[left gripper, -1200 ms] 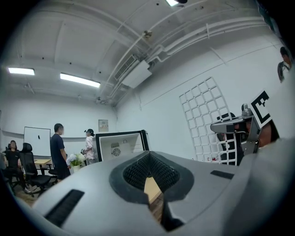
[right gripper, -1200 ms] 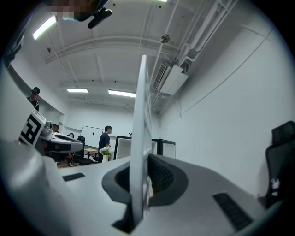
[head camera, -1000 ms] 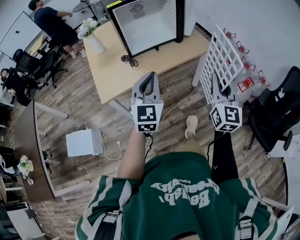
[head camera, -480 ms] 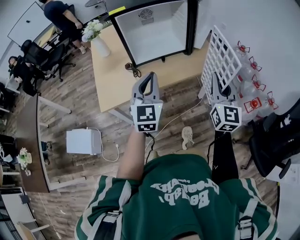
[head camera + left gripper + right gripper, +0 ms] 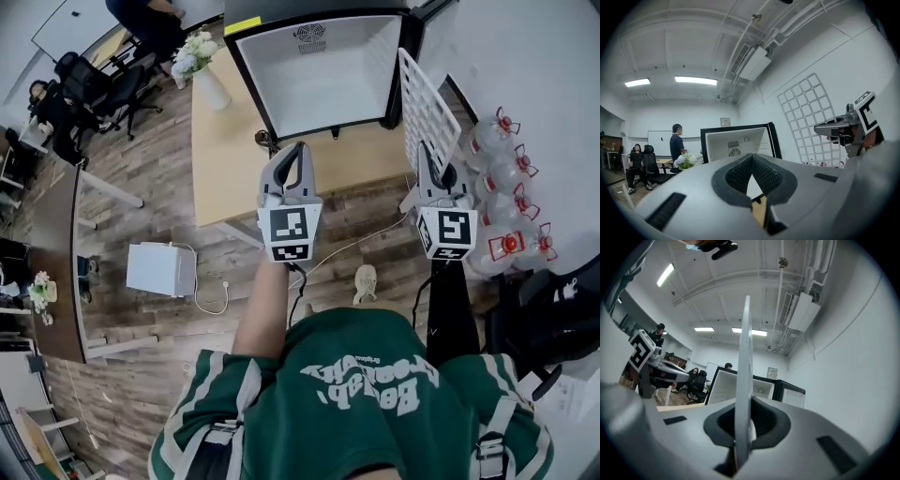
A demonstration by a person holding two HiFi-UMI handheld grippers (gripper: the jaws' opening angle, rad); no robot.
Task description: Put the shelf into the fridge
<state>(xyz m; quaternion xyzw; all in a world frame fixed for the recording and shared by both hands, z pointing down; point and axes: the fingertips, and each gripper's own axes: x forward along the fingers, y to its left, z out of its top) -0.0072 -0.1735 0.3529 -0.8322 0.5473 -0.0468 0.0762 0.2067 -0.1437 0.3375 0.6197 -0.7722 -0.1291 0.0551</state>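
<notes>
Fridge (image 5: pixel 323 70) nearer now, upper centre | my right gripper (image 5: pixel 429 155) clamps upright wire shelf (image 5: pixel 424 103) | left gripper (image 5: pixel 299 150) closed, empty | insertion next, I judge

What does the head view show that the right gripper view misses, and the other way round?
Only the head view shows the floor, with the red-capped water bottles by the wall, a small white box and the person's green shirt. Only the right gripper view shows the ceiling lights, and the right gripper up close, shut on the white shelf, which it sees edge-on. Both show the open fridge, the shelf and the left gripper.
</notes>
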